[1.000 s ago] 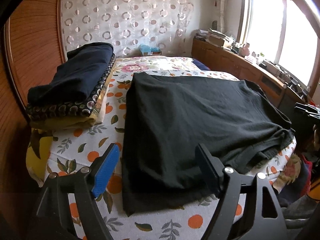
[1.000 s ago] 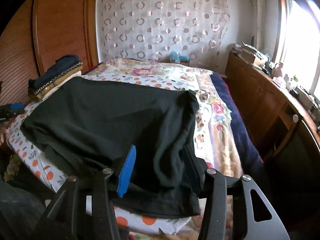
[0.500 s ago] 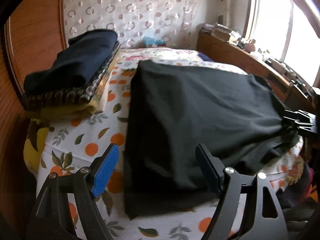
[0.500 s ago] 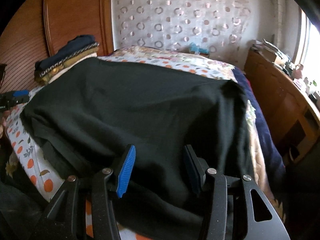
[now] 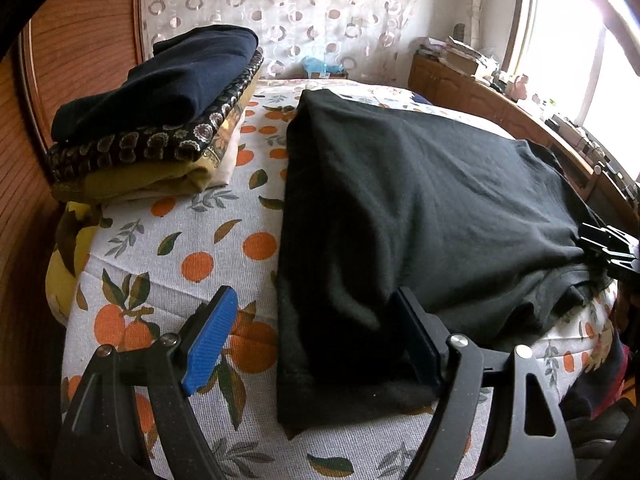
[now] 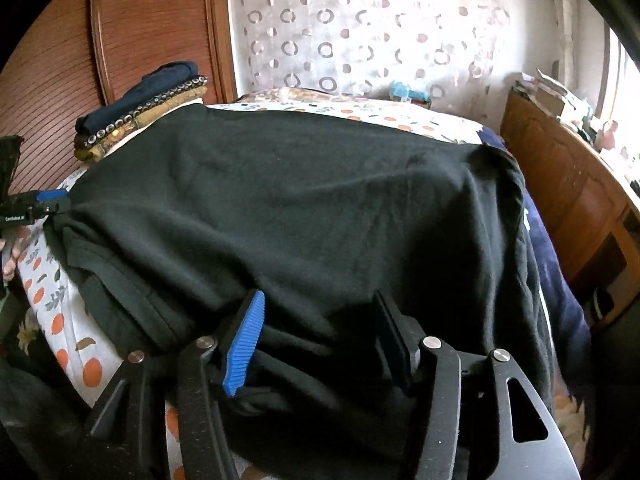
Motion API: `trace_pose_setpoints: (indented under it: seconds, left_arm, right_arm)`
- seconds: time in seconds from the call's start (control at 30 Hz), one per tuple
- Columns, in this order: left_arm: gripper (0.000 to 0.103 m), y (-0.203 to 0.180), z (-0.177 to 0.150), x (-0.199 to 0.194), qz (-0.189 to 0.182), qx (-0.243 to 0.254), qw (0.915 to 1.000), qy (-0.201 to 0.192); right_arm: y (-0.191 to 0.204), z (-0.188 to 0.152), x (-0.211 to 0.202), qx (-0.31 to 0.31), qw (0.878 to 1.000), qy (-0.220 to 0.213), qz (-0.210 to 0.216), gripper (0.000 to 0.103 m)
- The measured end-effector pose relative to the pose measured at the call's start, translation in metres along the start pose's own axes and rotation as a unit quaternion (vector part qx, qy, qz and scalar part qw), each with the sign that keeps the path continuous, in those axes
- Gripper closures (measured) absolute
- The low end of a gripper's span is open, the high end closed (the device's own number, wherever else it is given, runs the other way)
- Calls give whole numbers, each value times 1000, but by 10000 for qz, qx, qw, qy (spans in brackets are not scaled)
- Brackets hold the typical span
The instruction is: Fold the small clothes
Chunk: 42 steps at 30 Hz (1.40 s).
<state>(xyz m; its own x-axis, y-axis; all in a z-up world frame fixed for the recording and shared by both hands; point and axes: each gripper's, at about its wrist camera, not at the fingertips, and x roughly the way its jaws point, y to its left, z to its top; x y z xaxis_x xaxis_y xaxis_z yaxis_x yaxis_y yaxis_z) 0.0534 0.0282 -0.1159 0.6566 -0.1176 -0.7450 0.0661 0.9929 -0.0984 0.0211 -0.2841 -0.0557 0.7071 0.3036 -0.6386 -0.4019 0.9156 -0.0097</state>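
Orange-print bedspread (image 5: 192,240) under black garment (image 5: 420,200), folded stack (image 5: 160,120) beside; left tool (image 5: 316,344) spread, right tool (image 6: 320,336) opening astride cloth.

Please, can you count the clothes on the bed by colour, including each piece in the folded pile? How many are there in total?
Black: 1, the black garment spread on the bed.
Navy: 1, the navy garment on top of the pile.
Dark patterned: 1, the patterned garment under it.
Yellow-olive: 1, the yellow garment below that.
Cream: 1, the cream piece at the bottom, partly hidden.
Total: 5
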Motion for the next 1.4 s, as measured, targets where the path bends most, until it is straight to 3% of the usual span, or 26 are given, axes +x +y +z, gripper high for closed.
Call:
trace_pose_setpoints:
  seconds: [0.13,0.2,0.3,0.37,0.47,0.8,1.07,1.23,1.4]
  left_arm:
    - [23,1,1,0,-121,-50,9999,-29]
    - [29,1,2,-1,-240,-40,9997,-45]
    - [47,-2,2,-2,-337,22,9994,-28]
    - [68,-3,2,-1,-561,26,9984,12]
    - [87,-7,3,-1,-668,68,9977,26]
    - [91,-25,14,-36,-1116,175,9913,-671]
    - [91,-40,22,-42,-1273,282,9878,-849]
    - [92,-59,41,-48,-1414,484,9833,-1043]
    - [92,-88,71,-55,-1723,778,9732,-1311]
  right_arm:
    - [1,-6,-1,20,10000,-91,-2,42]
    - [2,-9,-3,25,9999,-152,-3,41]
    - [1,-11,-4,64,9998,-173,13,40]
    - [2,-11,-4,77,9998,-171,11,40]
    - [0,-12,-4,68,9998,-173,14,39]
    - [0,-13,-4,64,9997,-218,6,38]
    - [0,-14,-4,61,9997,-231,15,38]
    - [0,-13,-5,51,9998,-208,13,38]
    - [-7,-8,-16,107,9998,-157,-19,38]
